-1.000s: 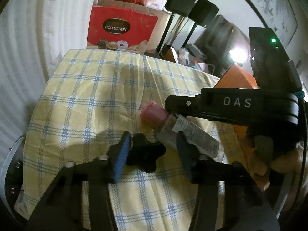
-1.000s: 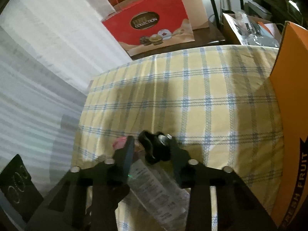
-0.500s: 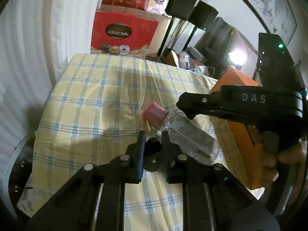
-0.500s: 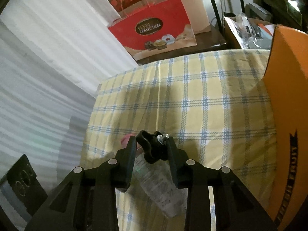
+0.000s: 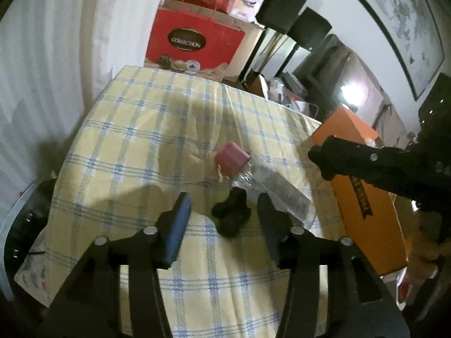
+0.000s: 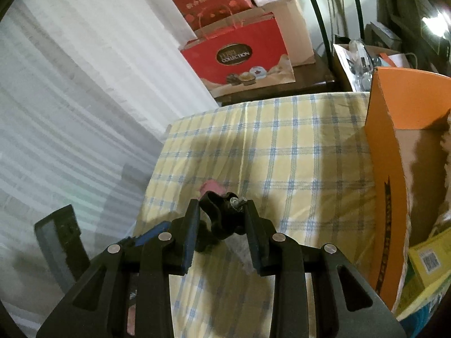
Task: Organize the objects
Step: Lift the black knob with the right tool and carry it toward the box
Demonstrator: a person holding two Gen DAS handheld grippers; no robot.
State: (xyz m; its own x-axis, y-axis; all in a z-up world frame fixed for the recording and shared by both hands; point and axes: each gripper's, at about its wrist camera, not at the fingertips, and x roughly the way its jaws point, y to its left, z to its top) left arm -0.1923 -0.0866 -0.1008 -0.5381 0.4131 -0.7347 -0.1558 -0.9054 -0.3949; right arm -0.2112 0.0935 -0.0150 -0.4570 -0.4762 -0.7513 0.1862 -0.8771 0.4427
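Note:
A black star knob (image 5: 231,218) lies on the yellow checked cloth (image 5: 135,146) between the blue pads of my left gripper (image 5: 222,202). Its jaws are opening and neither pad touches the knob. Just beyond it lies a clear bottle (image 5: 270,188) with a pink cap (image 5: 232,159). My right gripper (image 6: 222,211) is shut on a second black star knob (image 6: 220,221) with a metal screw (image 6: 236,201). It hangs above the cloth, with the pink cap (image 6: 211,187) behind it. In the left wrist view the right gripper (image 5: 324,160) reaches in from the right.
An open orange cardboard box (image 6: 394,146) stands on the table's right side, with a yellow packet (image 6: 428,259) inside. A red gift bag (image 5: 194,42) and cartons stand beyond the far edge. White curtains hang on the left. Black speakers (image 5: 293,19) stand at the back.
My left jaws closed around the knob on the cloth, then opened again and left it lying there. My right gripper rose and drew away from the bottle with its knob.

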